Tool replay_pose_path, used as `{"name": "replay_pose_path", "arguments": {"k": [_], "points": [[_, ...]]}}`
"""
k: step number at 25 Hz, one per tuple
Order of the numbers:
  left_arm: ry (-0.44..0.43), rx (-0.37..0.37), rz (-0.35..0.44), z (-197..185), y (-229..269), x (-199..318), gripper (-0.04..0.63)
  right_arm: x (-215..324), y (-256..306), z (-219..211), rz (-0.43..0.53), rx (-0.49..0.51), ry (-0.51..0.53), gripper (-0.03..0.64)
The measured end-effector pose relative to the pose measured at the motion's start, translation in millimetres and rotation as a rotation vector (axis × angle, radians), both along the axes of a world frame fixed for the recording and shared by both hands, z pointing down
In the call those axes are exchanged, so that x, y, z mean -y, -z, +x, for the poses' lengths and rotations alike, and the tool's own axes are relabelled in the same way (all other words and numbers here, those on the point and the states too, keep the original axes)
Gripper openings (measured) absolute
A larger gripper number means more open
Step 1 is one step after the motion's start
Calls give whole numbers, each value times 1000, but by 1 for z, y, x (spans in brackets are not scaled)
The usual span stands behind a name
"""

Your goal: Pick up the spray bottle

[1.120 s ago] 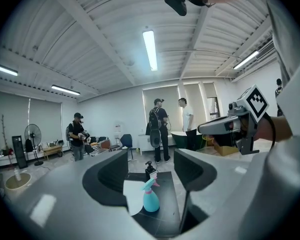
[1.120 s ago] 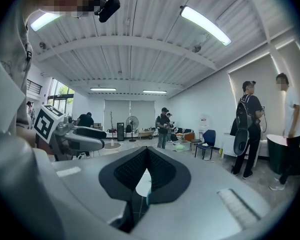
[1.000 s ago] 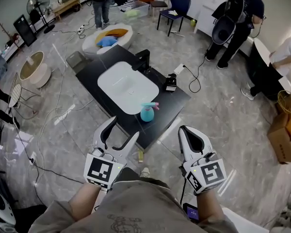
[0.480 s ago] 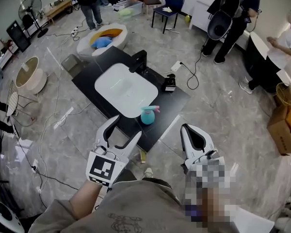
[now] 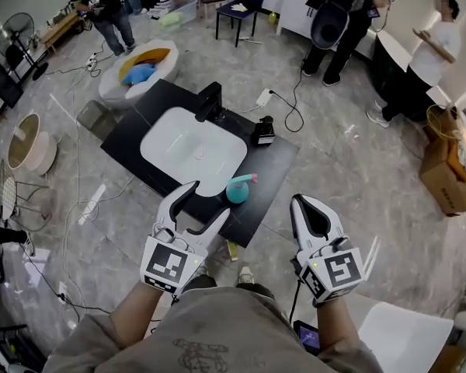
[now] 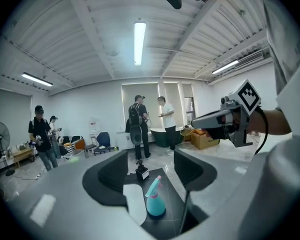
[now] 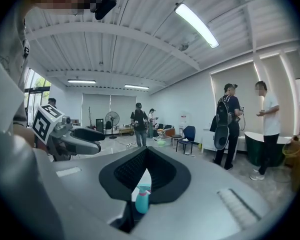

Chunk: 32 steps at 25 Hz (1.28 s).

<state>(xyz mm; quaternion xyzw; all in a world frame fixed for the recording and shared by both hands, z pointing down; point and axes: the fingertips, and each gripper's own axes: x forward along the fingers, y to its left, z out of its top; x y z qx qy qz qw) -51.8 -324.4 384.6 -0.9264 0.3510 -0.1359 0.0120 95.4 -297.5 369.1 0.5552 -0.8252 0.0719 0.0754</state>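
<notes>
Since a second ago both grippers have edged nearer the black counter [image 5: 273, 164]. One teal spray bottle [image 5: 236, 190] stands at its near edge, beside the single white basin [image 5: 188, 148]. Of the two grippers, the left gripper [image 5: 206, 202] gapes empty just short of the bottle and the right gripper [image 5: 306, 208] is pinched closed.

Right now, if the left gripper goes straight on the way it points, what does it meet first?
Most likely the spray bottle, which stands on the black counter, framed between the open jaws of the left gripper. Nothing shows in between, though depth is unclear.
</notes>
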Motion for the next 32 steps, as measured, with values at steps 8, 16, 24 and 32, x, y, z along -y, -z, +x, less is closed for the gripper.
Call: {"name": "replay_pose_path", "arguments": {"k": [8,16,24,32], "points": [[-166,-8,-16,4,-11,20,278,7,-6,-12,-20,-8,-118,29],[-278,45,-51,15,-44,37,276,11,-30,-12,-81,-18,-206,29],[-328,125,-111,36,-95,54,276,18,-61,-9,-143,-7,-232,29],[-359,214,-183,56,-149,59,278,17,-108,7,-241,14,-276,29]]}}
